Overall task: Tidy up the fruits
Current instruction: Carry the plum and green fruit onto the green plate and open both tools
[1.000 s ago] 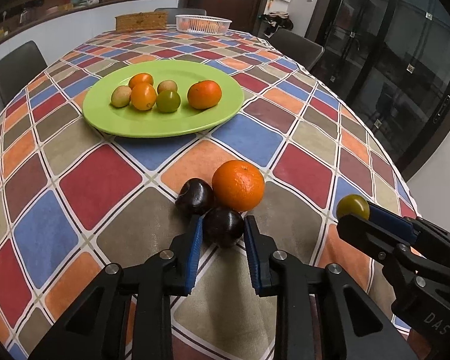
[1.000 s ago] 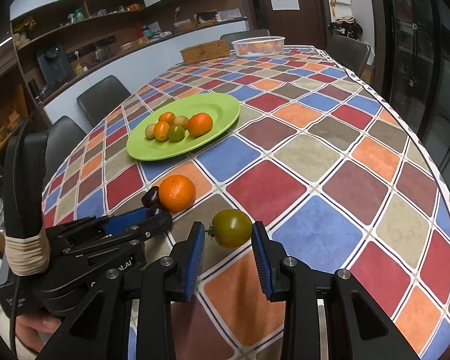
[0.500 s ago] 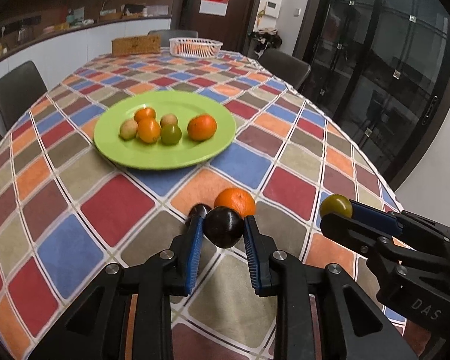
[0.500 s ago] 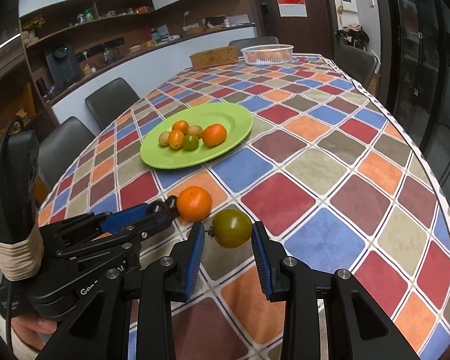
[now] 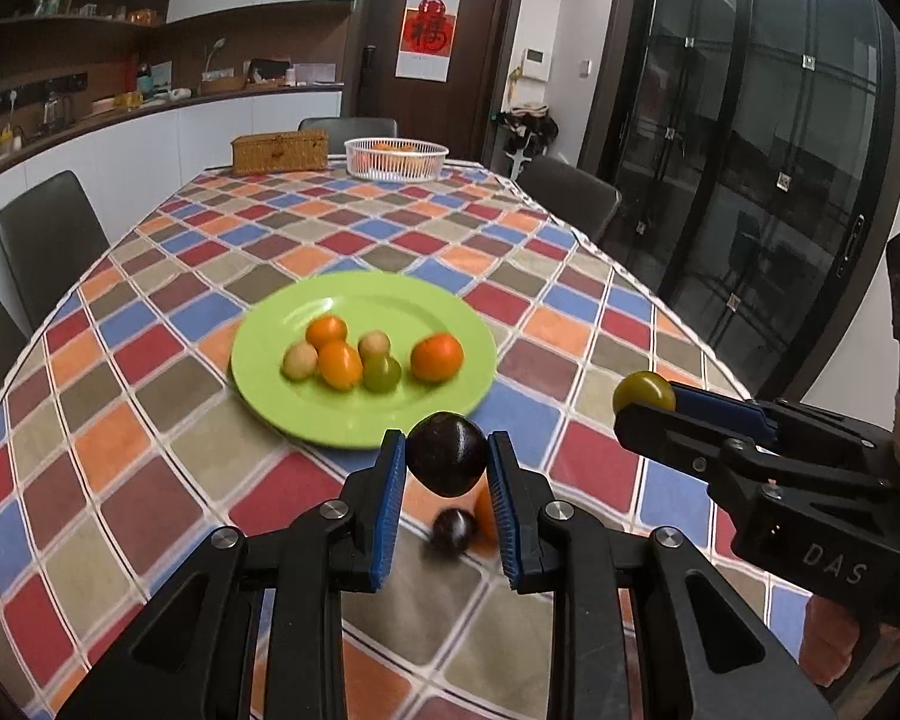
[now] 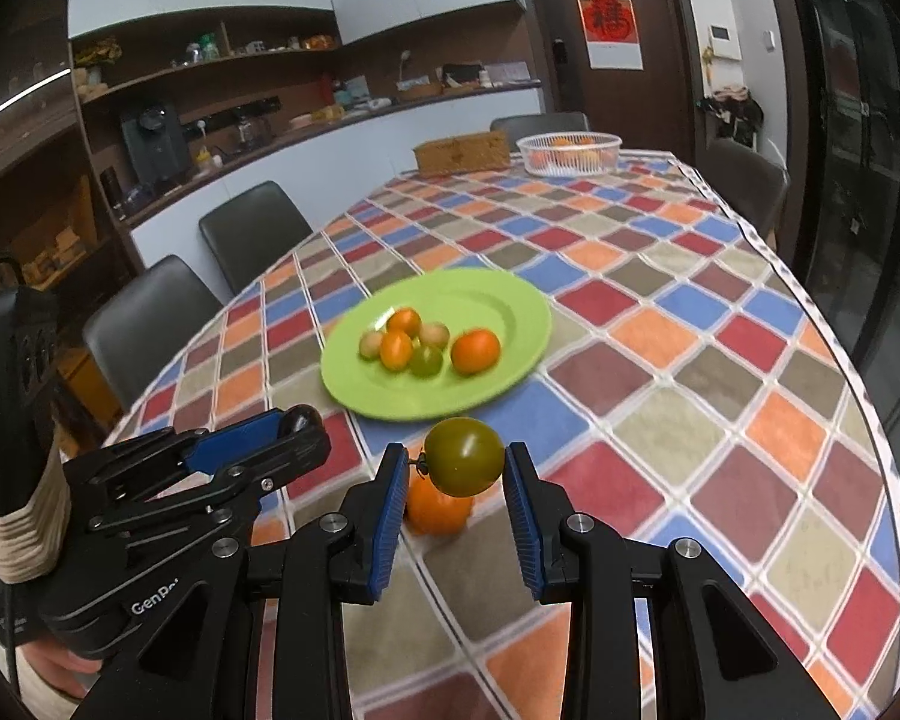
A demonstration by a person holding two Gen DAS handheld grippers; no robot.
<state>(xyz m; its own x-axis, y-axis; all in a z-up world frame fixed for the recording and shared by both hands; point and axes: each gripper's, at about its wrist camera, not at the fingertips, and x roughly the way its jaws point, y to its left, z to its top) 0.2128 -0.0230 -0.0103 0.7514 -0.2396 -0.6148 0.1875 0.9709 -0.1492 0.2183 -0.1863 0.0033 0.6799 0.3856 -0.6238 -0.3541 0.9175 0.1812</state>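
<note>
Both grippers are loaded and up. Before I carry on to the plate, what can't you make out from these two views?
- Orange on the table: left wrist view, mostly hidden behind the left gripper's right finger.
- Second dark plum: left view, blurred; absent from the right view.
- Fruit on the green plate: motion-blurred in both views, kinds uncertain.
- White basket: contents too far to identify.
- Held dark plum: right view, mostly hidden by the left gripper's fingers.

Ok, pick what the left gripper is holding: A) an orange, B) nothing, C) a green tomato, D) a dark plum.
D: the left gripper is shut on a dark plum, lifted above the tablecloth; the green tomato sits in the right gripper.
</note>
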